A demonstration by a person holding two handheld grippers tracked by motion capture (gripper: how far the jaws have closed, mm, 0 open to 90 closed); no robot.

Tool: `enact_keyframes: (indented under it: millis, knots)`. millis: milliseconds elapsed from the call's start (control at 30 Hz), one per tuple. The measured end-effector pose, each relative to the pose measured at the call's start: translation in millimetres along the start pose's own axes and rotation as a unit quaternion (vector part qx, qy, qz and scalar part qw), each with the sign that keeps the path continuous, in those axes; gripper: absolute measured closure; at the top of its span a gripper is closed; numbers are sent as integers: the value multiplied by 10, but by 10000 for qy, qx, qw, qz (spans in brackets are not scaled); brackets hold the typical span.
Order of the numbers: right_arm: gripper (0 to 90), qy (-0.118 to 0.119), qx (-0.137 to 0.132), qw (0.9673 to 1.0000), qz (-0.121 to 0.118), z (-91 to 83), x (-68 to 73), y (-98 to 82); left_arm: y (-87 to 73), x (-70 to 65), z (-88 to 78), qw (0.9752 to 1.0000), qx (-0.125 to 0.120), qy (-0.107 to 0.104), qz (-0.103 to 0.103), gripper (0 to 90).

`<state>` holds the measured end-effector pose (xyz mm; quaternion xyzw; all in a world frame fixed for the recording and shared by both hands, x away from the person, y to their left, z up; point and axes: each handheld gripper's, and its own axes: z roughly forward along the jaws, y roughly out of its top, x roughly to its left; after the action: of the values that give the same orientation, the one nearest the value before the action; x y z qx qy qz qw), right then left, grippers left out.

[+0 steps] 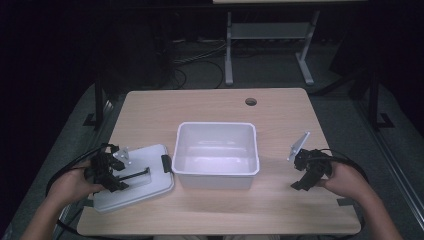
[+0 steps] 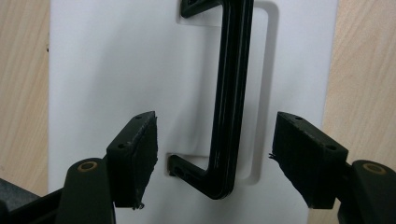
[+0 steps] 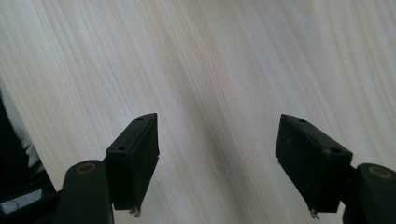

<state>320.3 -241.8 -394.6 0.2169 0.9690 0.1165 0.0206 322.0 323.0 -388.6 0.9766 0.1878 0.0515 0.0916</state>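
The white lid [image 1: 142,175] lay flat on the wooden table [image 1: 280,107] at its near left corner, just left of the open white bin [image 1: 216,154], one black latch on the lid's right edge almost against the bin's wall. A black handle [image 2: 229,100] ran along the recess in the lid's middle. The left gripper [image 2: 215,156] hung over that handle with its jaws spread wide: in the left gripper view the handle's near end stood between the two pads [image 2: 140,149], with a clear gap on either side, so nothing was pinched or touched. In the high view the same left gripper [image 1: 107,170] sat over the lid's left half, held by the person's left hand [image 1: 75,182].

The right gripper [image 3: 217,158] was well apart from the lid, on the far side of the bin, over bare wood. Its jaws also stood wide with nothing between them but the table's grain. In the high view it [image 1: 307,172] hung near the table's right edge, held by the right hand [image 1: 347,180]
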Motion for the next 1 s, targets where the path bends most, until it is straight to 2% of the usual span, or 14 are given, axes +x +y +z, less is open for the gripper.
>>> enact_keyframes:
  millis: [400,567,767,1000]
  knots:
    - [288,28,-39,10000,64,102,-4,-113,-18,-1,6,10000,0,-2,-16,307]
    - [277,35,-85,9998,180,148,6,-172,-23,4,5,10000,-2,13,-19,307]
    - [267,-80,-185,9996,201,181,26,-230,-12,1,17,10000,1,11,-6,306]
    - [250,-252,-424,9980,394,201,52,-315,0,0,18,10000,-21,9,-4,307]
